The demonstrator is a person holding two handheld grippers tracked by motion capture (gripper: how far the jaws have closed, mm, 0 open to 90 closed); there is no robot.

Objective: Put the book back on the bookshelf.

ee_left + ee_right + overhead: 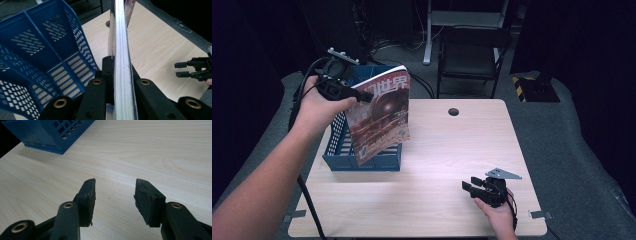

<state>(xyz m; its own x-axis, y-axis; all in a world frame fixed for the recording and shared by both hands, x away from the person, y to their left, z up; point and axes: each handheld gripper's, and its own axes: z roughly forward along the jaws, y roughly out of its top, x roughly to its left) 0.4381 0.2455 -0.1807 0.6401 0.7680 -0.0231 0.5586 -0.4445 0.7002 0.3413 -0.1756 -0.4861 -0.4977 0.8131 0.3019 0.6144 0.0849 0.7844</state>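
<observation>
Magazine held over the blue basket

Left tool [362, 96] is clamped on the magazine [382, 117], which hangs upright above the blue basket [343, 150]; right tool [468, 189] rests on the counter [437, 150], jaws apart, gripping nothing

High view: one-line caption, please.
Left hand-held gripper holds a magazine above the blue basket.

Both grippers are black. The left gripper [362, 95] carries a grey plate and a black cable. The right gripper [115, 195] has blunt rubber pads [88, 195] on arms with brass rivets. Forearms are bare, unsleeved.
</observation>
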